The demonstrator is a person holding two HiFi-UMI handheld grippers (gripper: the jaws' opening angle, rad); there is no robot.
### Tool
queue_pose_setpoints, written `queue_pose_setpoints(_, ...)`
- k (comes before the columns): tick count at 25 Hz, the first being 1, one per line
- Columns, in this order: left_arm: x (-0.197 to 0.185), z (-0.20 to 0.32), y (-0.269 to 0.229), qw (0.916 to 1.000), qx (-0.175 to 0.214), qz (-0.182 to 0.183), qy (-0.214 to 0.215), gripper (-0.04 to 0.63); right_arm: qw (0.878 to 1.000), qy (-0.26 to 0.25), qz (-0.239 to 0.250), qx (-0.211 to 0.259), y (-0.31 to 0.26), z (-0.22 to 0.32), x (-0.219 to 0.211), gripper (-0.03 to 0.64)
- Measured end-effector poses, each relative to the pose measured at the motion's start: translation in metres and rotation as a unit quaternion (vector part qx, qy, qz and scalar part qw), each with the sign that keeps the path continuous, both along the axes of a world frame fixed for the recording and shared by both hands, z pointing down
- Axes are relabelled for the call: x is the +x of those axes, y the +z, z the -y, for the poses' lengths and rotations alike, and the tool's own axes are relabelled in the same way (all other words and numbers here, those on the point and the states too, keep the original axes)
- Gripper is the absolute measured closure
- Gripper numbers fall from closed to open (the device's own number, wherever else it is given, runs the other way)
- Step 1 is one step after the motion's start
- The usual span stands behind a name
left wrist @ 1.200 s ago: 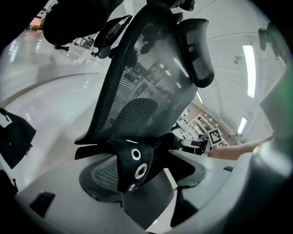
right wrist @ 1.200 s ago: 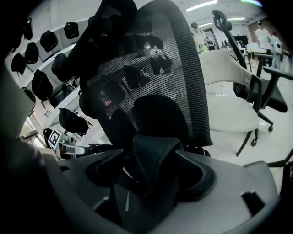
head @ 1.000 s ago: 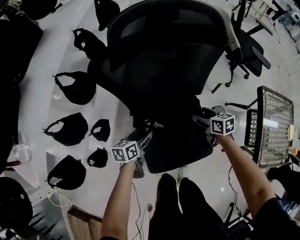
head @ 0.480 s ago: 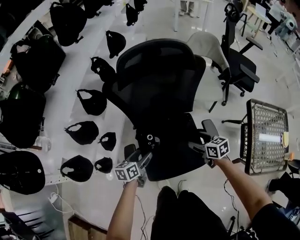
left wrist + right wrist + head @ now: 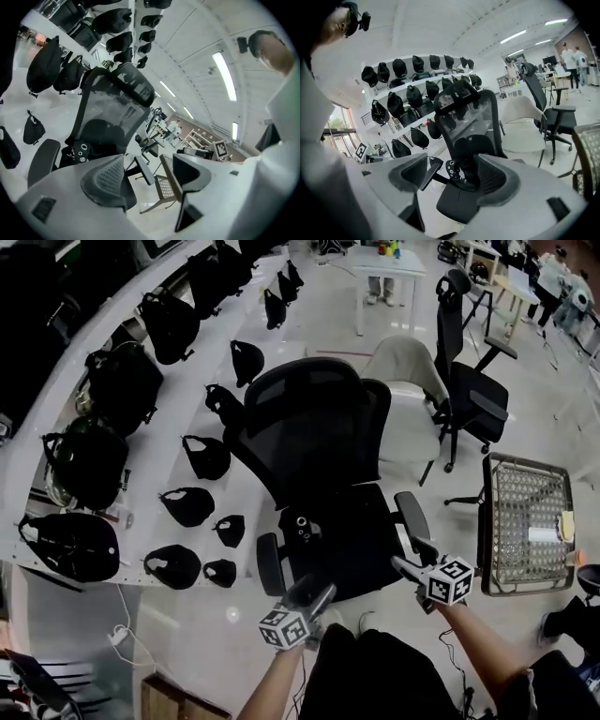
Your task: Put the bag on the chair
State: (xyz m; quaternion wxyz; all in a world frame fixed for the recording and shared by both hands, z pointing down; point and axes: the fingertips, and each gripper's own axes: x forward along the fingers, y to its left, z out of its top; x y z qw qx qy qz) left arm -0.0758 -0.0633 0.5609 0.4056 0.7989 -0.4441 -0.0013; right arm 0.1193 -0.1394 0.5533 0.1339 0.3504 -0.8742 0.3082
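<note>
— What had changed at inspection?
— We found both grippers drawn back from the chair (image 5: 314, 427) toward the person; a second earlier they flanked its seat. The left gripper (image 5: 314, 592) stood spread and empty. The right gripper (image 5: 409, 559), also wide, was closing on nothing.
— And the bag?
— We recorded the bag (image 5: 300, 526) resting on the seat, toward its rear, with neither gripper touching it. We judged the placement complete.

Three chairs (image 5: 319, 442), over ten bags (image 5: 187, 506), one wire-mesh stand (image 5: 525, 521).
</note>
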Motion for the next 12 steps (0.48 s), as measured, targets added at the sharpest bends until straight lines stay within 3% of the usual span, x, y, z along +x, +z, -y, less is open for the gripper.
queue_pose_setpoints(5,0.025,-0.042,-0.041,0.9981,0.03,-0.028,-0.045,0.287,0.999,0.042,0.025,-0.022,-0.008,-0.05,0.028,0.31)
queue_pose_setpoints(8,0.034,-0.064,-0.053,0.9972,0.034,-0.018,-0.063,0.291,0.997,0.053,0.047,-0.023,-0.018,-0.072,0.032,0.364)
queue_pose_setpoints(12,0.046,-0.089,-0.069,0.9972,0.06,0.029,-0.036,0.413,0.999,0.038,0.03,-0.01,-0.031,-0.088,0.03,0.418)
